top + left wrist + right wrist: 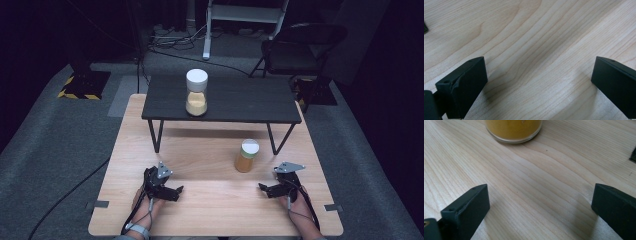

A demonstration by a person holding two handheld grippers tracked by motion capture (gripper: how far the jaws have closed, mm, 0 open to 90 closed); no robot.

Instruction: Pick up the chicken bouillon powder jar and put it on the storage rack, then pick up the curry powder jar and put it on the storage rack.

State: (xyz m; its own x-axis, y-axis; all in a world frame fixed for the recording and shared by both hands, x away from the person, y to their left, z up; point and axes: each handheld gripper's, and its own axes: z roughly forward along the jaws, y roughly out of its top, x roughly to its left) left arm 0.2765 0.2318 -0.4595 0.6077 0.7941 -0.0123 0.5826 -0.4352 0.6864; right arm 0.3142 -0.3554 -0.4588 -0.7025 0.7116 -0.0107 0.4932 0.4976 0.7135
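Right black two-jaw gripper sits low over the light wooden tabletop, jaws spread wide, nothing between them. In the right gripper view I see both black jaws far apart at the bottom corners and bare wood grain in the gap. Left black two-jaw gripper is the same: jaws wide, empty, resting near the front of the table, pointing inward toward the right one.

The thing I take to be in play is the small clear jar of yellow-orange powder with a white lid. It stands upright on the wooden top, just in front of the low black side table on thin metal legs, nearer my right gripper than my left. In the right gripper view its glass base shows at the top edge, ahead of the jaws and left of centre, apart from them.

A second, taller jar with a white lid and pale sandy fill stands on the black table's top, left of middle.

My read: this is the start, pre-reach. No contact with anything yet. Next move, I judge, is the right gripper going forward and a bit left to centre the small jar between the jaws, staying level so the body is taken below the lid. The jar is round and glass; an off-centre squeeze could tip or skid it.
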